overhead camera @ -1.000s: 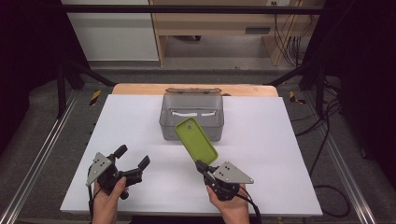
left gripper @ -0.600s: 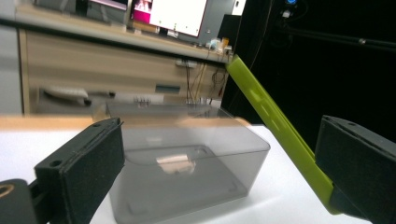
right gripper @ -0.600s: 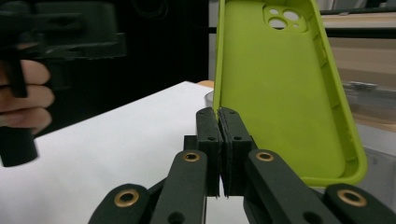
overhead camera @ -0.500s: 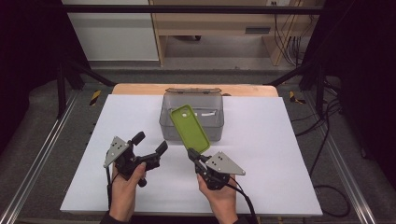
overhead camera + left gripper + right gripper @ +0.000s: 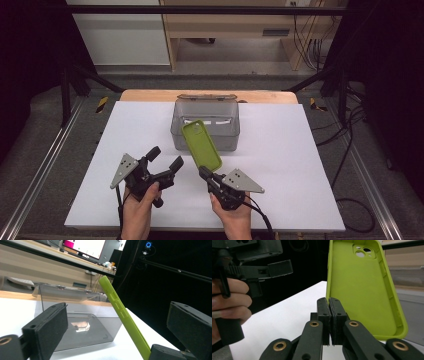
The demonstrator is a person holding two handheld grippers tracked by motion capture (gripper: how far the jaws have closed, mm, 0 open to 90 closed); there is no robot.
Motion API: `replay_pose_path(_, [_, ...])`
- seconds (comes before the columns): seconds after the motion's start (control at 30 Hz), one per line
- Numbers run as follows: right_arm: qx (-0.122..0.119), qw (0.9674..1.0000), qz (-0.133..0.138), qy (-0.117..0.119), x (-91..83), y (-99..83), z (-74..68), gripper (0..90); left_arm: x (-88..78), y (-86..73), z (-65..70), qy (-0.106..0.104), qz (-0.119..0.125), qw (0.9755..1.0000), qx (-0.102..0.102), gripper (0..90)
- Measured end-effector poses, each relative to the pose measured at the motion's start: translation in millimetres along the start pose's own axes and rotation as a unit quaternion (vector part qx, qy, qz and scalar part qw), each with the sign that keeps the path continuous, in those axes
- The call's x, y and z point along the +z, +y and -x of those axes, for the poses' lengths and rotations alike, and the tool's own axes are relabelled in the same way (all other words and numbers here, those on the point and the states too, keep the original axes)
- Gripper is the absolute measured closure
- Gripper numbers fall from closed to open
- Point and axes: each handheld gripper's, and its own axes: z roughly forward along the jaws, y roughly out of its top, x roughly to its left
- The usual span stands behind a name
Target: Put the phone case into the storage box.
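Pinching the green case [image 5: 201, 145] by its edge, the right gripper [image 5: 206, 175] tilts it up before the box [image 5: 205, 125] so the left gripper [image 5: 164, 156], jaws wide apart, can grab it.

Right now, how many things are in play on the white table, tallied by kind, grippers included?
Green phone case: 1
Clear plastic box: 1
Grippers: 2, left gripper open, right gripper shut on the case
Total: 4
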Motion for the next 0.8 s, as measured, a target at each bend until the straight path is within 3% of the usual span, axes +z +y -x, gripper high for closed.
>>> replay_pose_path(0.07, [0.0,1.0,0.0,0.0,0.3,-0.9,-0.9,88.3,0.2,-1.5,0.0,0.0,0.0,1.0,-0.003,5.8])
replay_pose_path(0.1, [-0.004,1.0,0.0,-0.003,1.0,-2.4,-3.1,88.3,0.3,-3.7,0.5,0.002,-0.001,1.0,-0.008,11.3])
replay_pose_path(0.13, [-0.004,1.0,0.0,-0.003,1.0,-2.4,-3.1,88.3,0.1,-5.3,1.1,0.003,-0.003,0.9999,-0.01,11.3])
replay_pose_path(0.2, [-0.011,0.9999,0.003,-0.009,1.0,-3.5,-6.6,88.3,0.0,-12.1,3.7,-0.001,-0.01,0.9999,-0.011,23.2])
replay_pose_path(0.3, [-0.015,0.9998,0.005,-0.009,1.4,-3.9,-9.3,88.3,1.0,-15.8,5.0,-0.007,-0.014,0.9998,-0.014,27.1])
replay_pose_path(0.33, [-0.017,0.9998,0.006,-0.007,2.2,-4.6,-11.6,88.3,2.1,-18.7,5.1,-0.014,-0.016,0.9993,-0.032,28.9])
replay_pose_path(0.37, [-0.017,0.9998,0.006,-0.007,2.2,-4.6,-11.6,88.3,2.1,-18.7,5.1,-0.014,-0.016,0.9993,-0.032,30.2])
replay_pose_path(0.43, [-0.018,0.9998,0.006,-0.005,2.9,-5.8,-13.7,88.3,1.8,-20.9,1.9,-0.027,-0.012,0.9968,-0.075,33.1])
replay_pose_path(0.47, [-0.019,0.9998,0.005,-0.005,3.4,-6.7,-14.8,88.3,1.4,-21.8,0.4,-0.028,-0.009,0.9959,-0.086,35.6])
replay_pose_path(0.67, [-0.016,0.9999,0.0,0.008,7.2,-10.5,-22.2,88.3,-2.1,-23.5,-2.8,-0.02,0.006,0.9954,-0.094,43.9])
replay_pose_path(0.8, [-0.006,0.9999,0.001,0.014,8.0,-11.6,-26.1,88.3,-2.2,-26.9,-1.5,-0.026,0.009,0.9932,-0.113,49.1])
